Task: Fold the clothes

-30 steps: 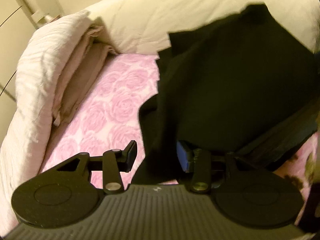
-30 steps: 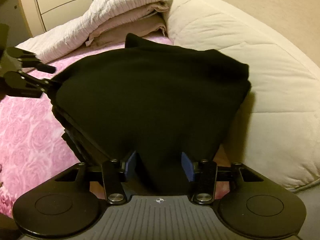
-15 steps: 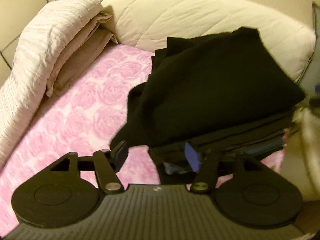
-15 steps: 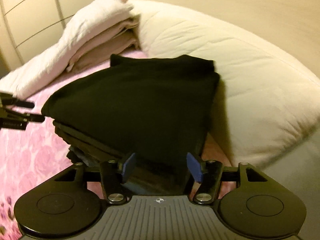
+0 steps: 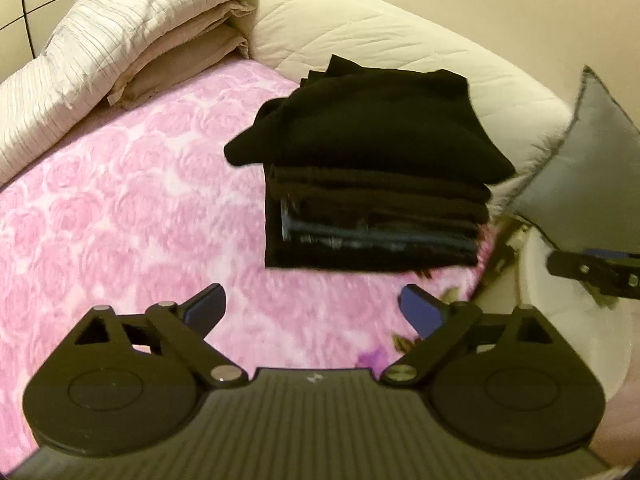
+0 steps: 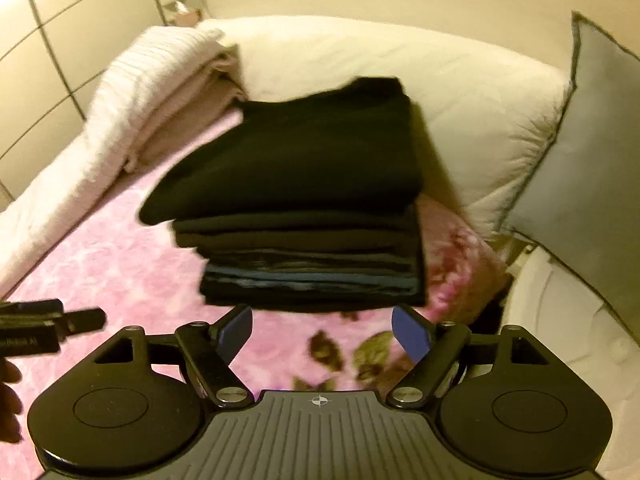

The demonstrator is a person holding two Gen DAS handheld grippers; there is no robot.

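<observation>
On pink bedspread (image 5: pixel 120 200): folded black garment (image 5: pixel 372 120) tops stack (image 5: pixel 376 224). Left gripper (image 5: pixel 312 308), right gripper (image 6: pixel 322 328) opening, nothing between jaws. Placement judged done; next garment to fetch.

Soft cloth on every surface of the bed

The folded black matt knit garment (image 5: pixel 372 120) tops a stack of dark smooth fabrics (image 5: pixel 376 220) on the plush pink rose-patterned blanket (image 5: pixel 132 208); the quilted cream duvet (image 5: pixel 384 36) looks puffy.

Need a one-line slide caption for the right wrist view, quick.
Right gripper, jaws opening and empty, faces the stack of folded dark clothes on the pink rose blanket.
</observation>
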